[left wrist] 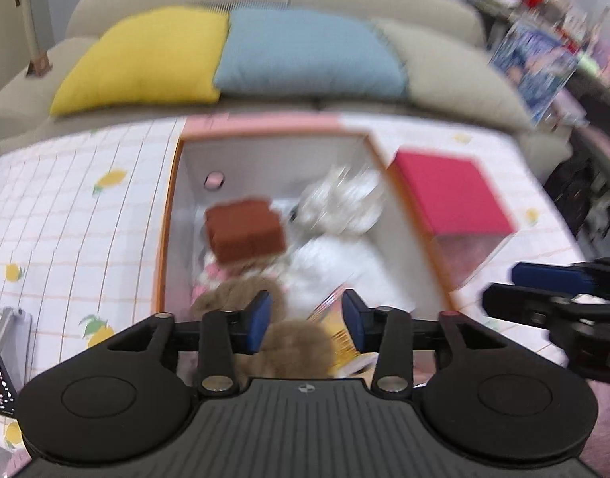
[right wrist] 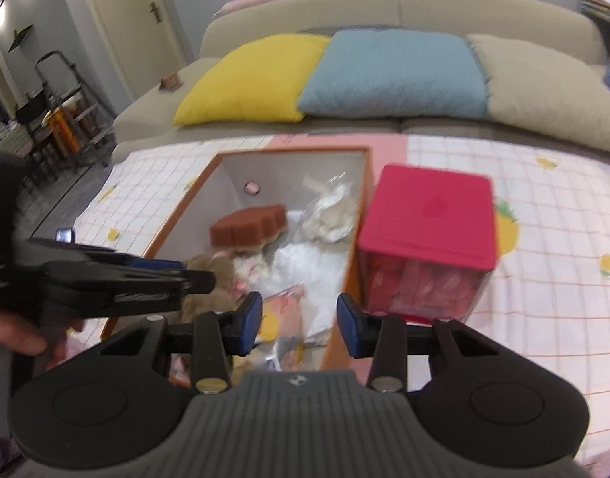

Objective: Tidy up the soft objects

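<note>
Both claws, the left claw (left wrist: 306, 324) and the right claw (right wrist: 299, 324), hang with fingers apart and empty over the orange box (left wrist: 167, 215), where the brown sponge (left wrist: 245, 233) and plush toys (left wrist: 261, 302) lie. Sorting seems midway; the next move probably calls for lowering onto one soft item

No legible text, label, brand name or number can be made out in either view; only a small round emblem is seen on the ribbed grey claw housing (left wrist: 306, 388), unreadable.
</note>
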The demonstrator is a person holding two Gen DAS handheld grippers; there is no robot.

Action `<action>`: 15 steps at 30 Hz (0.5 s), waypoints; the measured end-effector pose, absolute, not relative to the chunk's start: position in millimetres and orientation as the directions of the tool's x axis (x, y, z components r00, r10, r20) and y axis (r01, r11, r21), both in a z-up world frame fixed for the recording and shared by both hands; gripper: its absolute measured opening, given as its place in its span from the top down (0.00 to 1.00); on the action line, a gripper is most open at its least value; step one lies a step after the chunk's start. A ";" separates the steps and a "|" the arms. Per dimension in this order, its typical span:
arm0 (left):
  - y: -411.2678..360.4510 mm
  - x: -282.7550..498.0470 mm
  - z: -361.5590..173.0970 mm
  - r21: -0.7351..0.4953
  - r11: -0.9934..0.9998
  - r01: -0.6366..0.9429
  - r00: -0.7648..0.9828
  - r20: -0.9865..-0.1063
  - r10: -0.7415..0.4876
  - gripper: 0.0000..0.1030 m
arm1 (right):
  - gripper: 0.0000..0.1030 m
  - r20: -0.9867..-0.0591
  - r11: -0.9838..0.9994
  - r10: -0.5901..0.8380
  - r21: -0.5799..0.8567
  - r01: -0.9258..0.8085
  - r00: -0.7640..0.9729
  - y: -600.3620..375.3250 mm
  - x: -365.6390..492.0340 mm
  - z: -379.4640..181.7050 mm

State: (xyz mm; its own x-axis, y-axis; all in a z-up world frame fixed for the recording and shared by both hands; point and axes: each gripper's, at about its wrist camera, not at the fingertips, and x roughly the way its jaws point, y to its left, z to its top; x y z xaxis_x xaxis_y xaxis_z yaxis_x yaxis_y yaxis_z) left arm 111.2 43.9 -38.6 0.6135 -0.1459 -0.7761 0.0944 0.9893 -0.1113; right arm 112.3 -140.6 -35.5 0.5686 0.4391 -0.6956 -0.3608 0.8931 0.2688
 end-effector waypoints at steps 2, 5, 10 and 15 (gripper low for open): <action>38.4 98.7 -21.1 -0.130 0.984 0.123 0.662 -0.728 -0.179 0.44 | 0.54 -0.680 0.899 0.431 0.269 -0.345 0.593 -148.9 111.4 -25.5; 27.9 81.5 3.1 -0.108 0.980 0.167 0.727 -0.657 -0.197 0.43 | 0.47 -0.655 0.912 0.409 0.259 -0.319 0.636 -162.1 106.8 -7.2; 12.1 58.4 32.8 -0.085 0.970 0.228 0.776 -0.586 -0.234 0.43 | 0.33 -0.617 0.924 0.382 0.246 -0.292 0.688 -181.5 94.8 21.5; 1.4 42.2 48.4 -0.113 0.966 0.231 0.790 -0.558 -0.254 0.43 | 0.24 -0.615 0.933 0.358 0.217 -0.286 0.702 -190.5 78.3 39.2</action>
